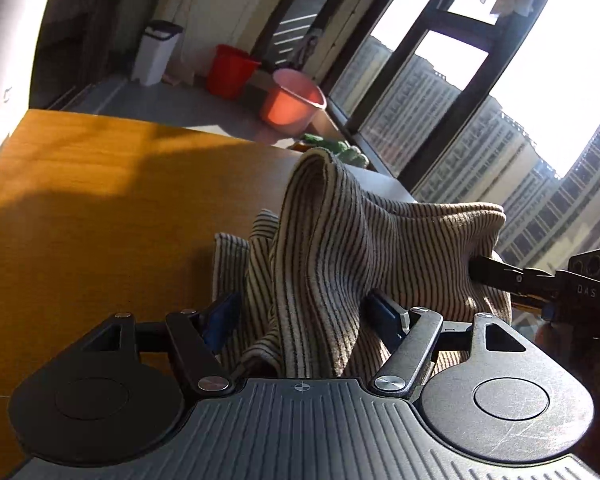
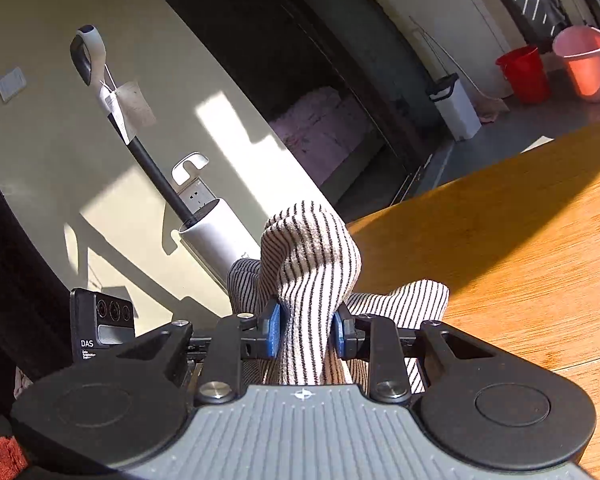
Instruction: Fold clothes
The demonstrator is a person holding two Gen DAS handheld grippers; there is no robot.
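Note:
A beige cloth with thin dark stripes [image 1: 340, 248] is bunched up over the near edge of the wooden table [image 1: 80, 200]. My left gripper [image 1: 302, 316] stands open, blue pads wide apart, with a thick fold of the cloth hanging loosely between them. In the left wrist view, my right gripper [image 1: 478, 270] comes in from the right and bites the cloth's far side. In the right wrist view, the right gripper [image 2: 306, 334] is shut on the striped cloth [image 2: 312, 264], which loops up above its pads. The cloth's lower part is hidden behind the gripper bodies.
The wooden table [image 2: 520, 260] stretches away in sun and shadow. On the floor beyond are a red bucket [image 1: 232, 70], a pink bucket [image 1: 294, 102] and a white bin [image 1: 156, 54]. Tall windows [image 1: 500, 80] lie right. A stick vacuum [image 2: 216, 236] leans on the wall.

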